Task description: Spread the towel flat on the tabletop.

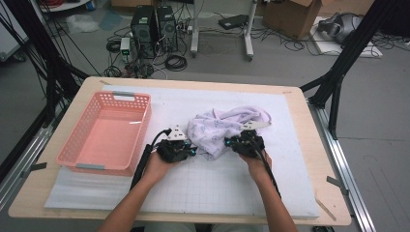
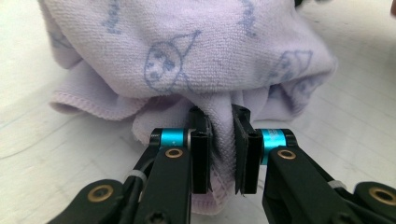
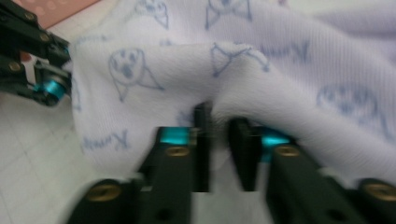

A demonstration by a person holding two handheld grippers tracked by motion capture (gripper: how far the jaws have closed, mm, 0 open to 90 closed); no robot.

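1. Lying crumpled near the middle of the white mat on the tabletop, a pale lilac towel printed with small blue drawings sits between the two grippers.
2. Left gripper – held at the towel's left edge; in the left gripper view its fingers are closed on a bunched fold of the cloth, which is squeezed between the pads.
3. Right gripper – held at the towel's near right edge. The right gripper view is blurred, but the fingers stand close together with a ridge of towel pinched between their tips, so they are gripping it.
4. Both hands come in from the near edge of the tabletop, the left hand and right hand each wrapped around its gripper.
5. A pink plastic basket stands on the mat to the left of the towel, apart from it.
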